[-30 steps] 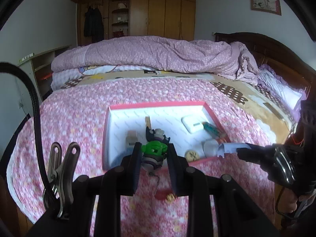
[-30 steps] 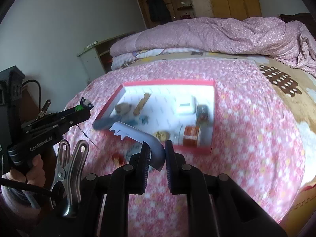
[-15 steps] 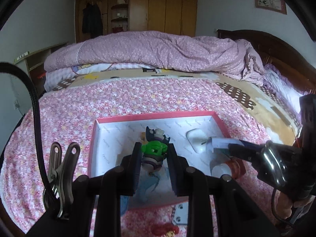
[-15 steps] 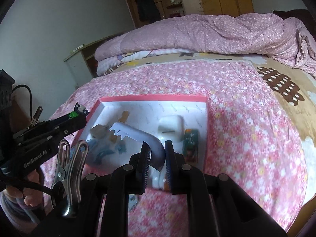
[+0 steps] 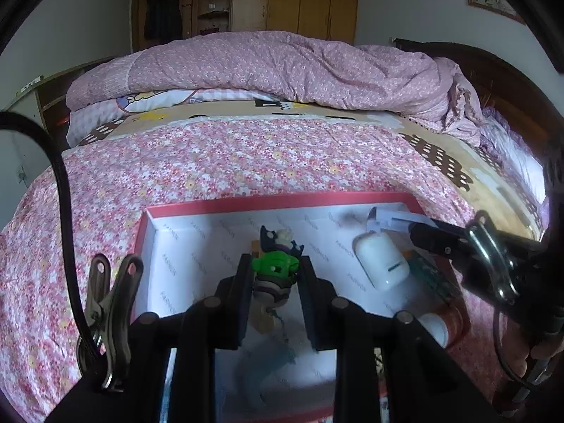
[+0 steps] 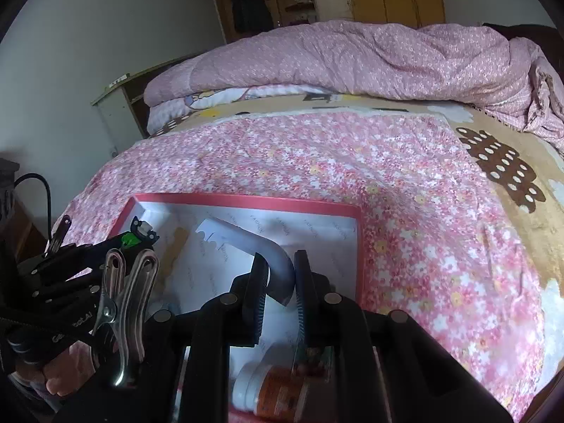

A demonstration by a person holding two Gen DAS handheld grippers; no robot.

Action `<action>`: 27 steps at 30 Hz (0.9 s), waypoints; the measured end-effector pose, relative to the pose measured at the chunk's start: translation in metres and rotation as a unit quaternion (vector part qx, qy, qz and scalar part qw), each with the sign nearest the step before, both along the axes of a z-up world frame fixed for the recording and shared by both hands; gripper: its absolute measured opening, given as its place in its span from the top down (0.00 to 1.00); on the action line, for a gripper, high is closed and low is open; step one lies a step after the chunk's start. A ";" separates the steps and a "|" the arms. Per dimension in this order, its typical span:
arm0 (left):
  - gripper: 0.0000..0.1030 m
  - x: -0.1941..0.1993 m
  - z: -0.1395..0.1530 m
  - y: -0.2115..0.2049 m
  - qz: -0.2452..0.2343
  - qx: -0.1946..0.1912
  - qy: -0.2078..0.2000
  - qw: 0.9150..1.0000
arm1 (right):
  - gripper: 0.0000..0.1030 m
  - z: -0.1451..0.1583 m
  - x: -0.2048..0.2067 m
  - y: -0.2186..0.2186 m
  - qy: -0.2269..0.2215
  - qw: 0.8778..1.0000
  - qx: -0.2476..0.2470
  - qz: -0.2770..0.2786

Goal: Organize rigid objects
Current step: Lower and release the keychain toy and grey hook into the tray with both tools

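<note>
Low centre of the left wrist view: left gripper [image 5: 276, 275] clamped on a small green-headed toy figurine with a dark horned cap [image 5: 276, 268], held above the white floor of a shallow red-rimmed cardboard box [image 5: 282, 201] lying on a pink floral bedspread [image 5: 218, 162]. At right of that frame, right gripper [image 5: 416, 231] reaching in over the box, pinching a grey curved plastic piece with a scalloped white end [image 5: 384, 219] just above a white rounded earbud case [image 5: 382, 264]. Beside the case toward the lower right, a green patterned flat item [image 5: 431, 276] and an orange bottle with a white cap [image 5: 444, 324], both inside the box near its right wall. In the right wrist view, low centre, right gripper [image 6: 280, 289] narrowed onto the grey curved piece [image 6: 246, 243], its toothed end pointing to upper left over the box interior [image 6: 246, 201]; orange bottle [image 6: 271, 387] at bottom of frame; left gripper [image 6: 139, 238] at left with the green figurine [image 6: 129, 239]. Rumpled pink quilt [image 5: 282, 67] across the upper frame.
</note>
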State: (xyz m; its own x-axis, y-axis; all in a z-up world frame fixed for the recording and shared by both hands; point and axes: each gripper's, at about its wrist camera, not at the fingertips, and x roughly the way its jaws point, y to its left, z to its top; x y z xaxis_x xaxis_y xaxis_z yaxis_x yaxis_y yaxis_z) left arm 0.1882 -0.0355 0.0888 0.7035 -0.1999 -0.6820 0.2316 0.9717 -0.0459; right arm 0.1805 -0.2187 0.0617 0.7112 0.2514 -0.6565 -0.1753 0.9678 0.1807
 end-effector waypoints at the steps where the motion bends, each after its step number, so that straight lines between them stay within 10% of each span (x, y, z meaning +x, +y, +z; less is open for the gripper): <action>1: 0.75 0.002 -0.001 -0.001 0.000 0.001 0.000 1.000 | 0.84 -0.002 0.004 0.000 0.002 1.000 0.000 -0.001; 16: 0.75 0.031 -0.015 -0.007 0.003 0.015 0.014 1.000 | 0.84 -0.021 0.034 -0.002 0.025 1.000 -0.005 -0.008; 20: 0.57 0.031 -0.013 -0.008 0.005 0.020 0.008 1.000 | 0.78 -0.019 0.033 -0.001 0.022 1.000 -0.016 -0.005; 27: 0.56 0.018 -0.003 -0.013 0.000 0.031 -0.010 0.999 | 0.71 -0.013 0.024 -0.005 0.011 1.000 -0.014 -0.008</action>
